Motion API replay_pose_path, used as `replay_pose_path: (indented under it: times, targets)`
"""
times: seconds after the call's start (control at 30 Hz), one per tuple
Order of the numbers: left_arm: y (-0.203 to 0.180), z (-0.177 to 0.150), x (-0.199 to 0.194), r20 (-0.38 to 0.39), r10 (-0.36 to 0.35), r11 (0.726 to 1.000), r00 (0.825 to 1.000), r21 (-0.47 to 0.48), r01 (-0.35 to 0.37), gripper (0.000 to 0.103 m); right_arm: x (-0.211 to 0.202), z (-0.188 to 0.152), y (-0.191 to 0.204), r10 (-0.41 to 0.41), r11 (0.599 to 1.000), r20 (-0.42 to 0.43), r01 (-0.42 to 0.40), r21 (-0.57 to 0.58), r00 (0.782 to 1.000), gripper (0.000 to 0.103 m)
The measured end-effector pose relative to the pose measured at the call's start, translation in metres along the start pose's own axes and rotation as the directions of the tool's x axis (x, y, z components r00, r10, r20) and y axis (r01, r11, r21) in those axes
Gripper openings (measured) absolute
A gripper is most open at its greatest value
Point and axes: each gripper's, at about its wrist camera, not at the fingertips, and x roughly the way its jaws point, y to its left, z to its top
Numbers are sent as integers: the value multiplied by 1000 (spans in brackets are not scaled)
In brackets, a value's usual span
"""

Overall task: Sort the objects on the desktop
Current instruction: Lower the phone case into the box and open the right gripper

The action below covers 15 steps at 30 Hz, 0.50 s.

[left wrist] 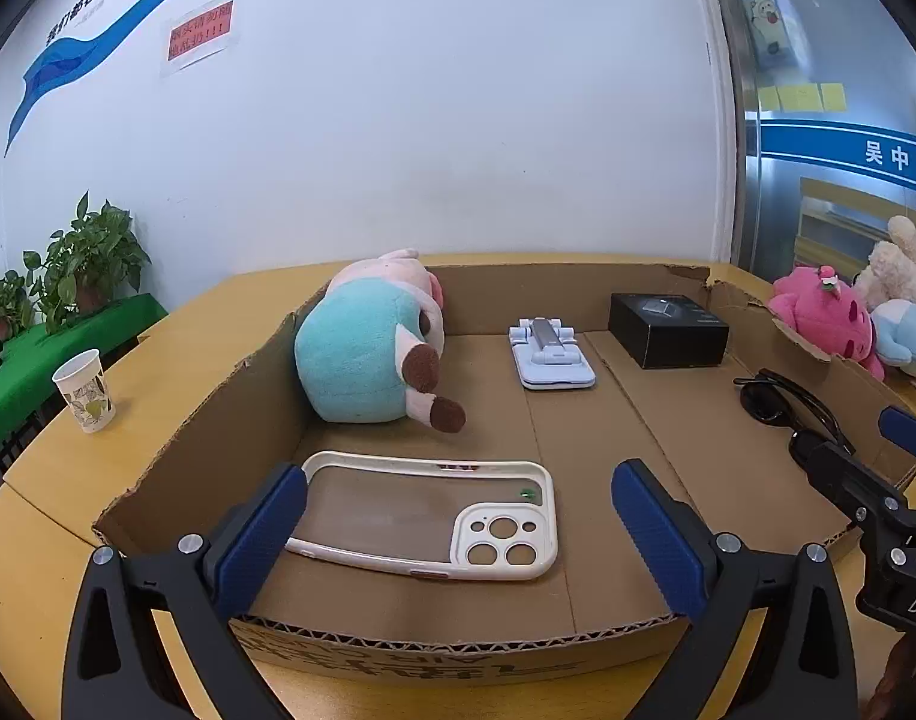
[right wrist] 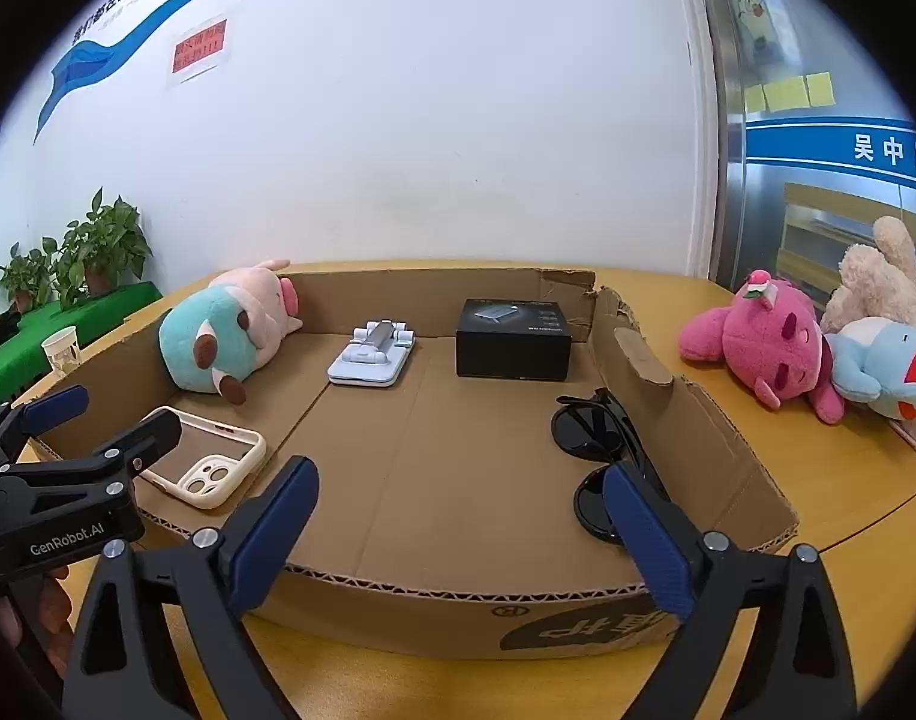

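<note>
both grippers empty with jaws spread wide over the cardboard tray (left wrist: 266,396) – left gripper (left wrist: 458,540) straddles the phone case (left wrist: 428,516), long axis crosswise to its fingers, while right gripper (right wrist: 458,534) sits nearer the sunglasses (right wrist: 601,450).

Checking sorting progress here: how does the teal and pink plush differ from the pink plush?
The teal and pink plush lies inside the cardboard tray, in its far left corner; the pink plush lies outside on the table, against other soft toys. The first is two-toned with brown tips, the second pink all over. Both lie on their sides.
</note>
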Motion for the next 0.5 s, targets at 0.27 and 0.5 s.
replay_pose_path:
  times: [0.27, 0.5]
  targets:
    - [-1, 0, 0, -5, 6, 1000, 1000, 1, -6, 103, 3, 1, 0, 2, 1000, -9, -2, 4, 1000, 103]
    - [-1, 0, -1, -4, 6, 1000, 1000, 1, -6, 103, 2, 1, 0, 2, 1000, -9, -2, 4, 1000, 103]
